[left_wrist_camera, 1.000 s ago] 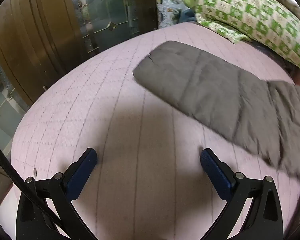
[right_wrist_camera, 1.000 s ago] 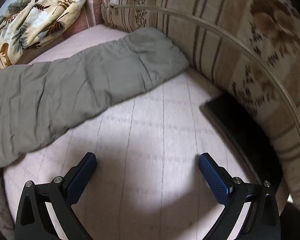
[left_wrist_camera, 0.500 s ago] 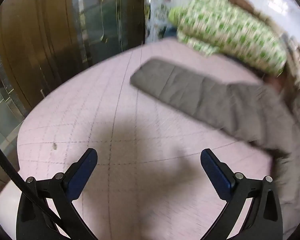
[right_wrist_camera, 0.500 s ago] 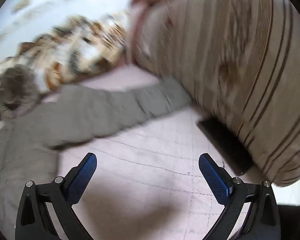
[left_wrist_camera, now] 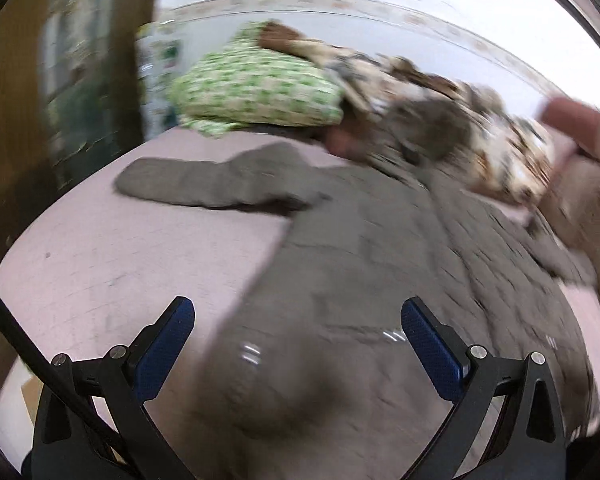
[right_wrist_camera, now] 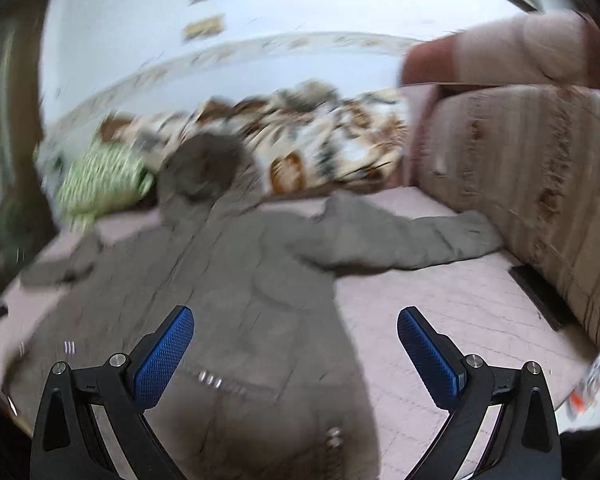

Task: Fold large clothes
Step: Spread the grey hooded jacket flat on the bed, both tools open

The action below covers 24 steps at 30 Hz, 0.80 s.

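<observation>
A large grey-brown padded coat (left_wrist_camera: 364, 264) lies spread flat on a pink bed (left_wrist_camera: 100, 280), both sleeves stretched out sideways and its hood (right_wrist_camera: 208, 164) toward the far pillows. In the right wrist view the same coat (right_wrist_camera: 236, 288) fills the left and middle, with one sleeve (right_wrist_camera: 412, 240) reaching right. My left gripper (left_wrist_camera: 298, 336) hovers open above the coat's lower left part. Over the coat's lower right edge my right gripper (right_wrist_camera: 296, 344) also stands open, holding nothing. Both views are blurred by motion.
A green-checked pillow (left_wrist_camera: 256, 92) and a leaf-patterned blanket (right_wrist_camera: 332, 140) lie at the head of the bed. A striped beige cushion (right_wrist_camera: 540, 184) rises on the right, with a dark flat object (right_wrist_camera: 536, 292) below it. A wooden door (left_wrist_camera: 16, 92) stands left.
Both grippers have pulled back and tilted up from the sleeve ends, so the whole coat and the far wall come into view. Both stay open.
</observation>
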Available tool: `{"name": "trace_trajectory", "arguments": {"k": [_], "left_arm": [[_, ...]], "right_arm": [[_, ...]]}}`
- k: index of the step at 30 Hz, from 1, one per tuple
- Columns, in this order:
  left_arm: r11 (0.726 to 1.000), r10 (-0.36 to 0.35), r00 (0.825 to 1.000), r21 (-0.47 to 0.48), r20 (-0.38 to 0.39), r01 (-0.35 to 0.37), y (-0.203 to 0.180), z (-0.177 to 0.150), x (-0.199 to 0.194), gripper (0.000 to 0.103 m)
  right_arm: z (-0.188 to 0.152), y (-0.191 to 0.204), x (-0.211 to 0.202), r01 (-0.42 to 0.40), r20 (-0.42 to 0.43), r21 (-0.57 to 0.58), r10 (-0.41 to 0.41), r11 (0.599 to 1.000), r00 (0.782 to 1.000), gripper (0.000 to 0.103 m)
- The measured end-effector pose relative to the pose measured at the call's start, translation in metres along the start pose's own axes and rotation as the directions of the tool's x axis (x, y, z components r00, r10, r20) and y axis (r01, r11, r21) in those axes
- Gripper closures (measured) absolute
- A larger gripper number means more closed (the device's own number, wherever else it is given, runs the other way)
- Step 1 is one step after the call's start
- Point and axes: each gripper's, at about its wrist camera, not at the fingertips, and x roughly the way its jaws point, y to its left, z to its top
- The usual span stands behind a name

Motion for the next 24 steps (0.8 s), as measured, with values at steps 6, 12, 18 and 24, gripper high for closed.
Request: {"name": "trace_trajectory", "arguments": {"k": [6,12,18,24], "left_arm": [[0.991,-0.083,0.997,0.109,-0.003,0.083,-0.051,-0.013,-0.017,0.0],[0.985,-0.083,0.996,0.15,-0.015,0.084,-0.083,-0.017,-0.024,0.0],[0.982,-0.07,0.998,0.177,0.008,0.067,-0.096,-0.017,-0.043,0.0],[0.983,-0.038,0.998,0.179,0.051,0.028,-0.101,-0.015,-0.058,0.0]], "right_arm": [[-0.01,0.022,0.005,-0.059,-0.019,-0.079,0.058,0.995,0.998,0.0],[-0.017,0.024,0.001,-0.113,-0.021,-0.08,0.112,0.99,0.994,0.0],[-0.018,0.016,-0.003,-0.118,-0.013,-0.045,0.117,0.992,0.993,0.0],[-0.019,0.012,-0.025,-0.121,0.044,-0.007,0.121,0.993,0.992,0.0]]}}
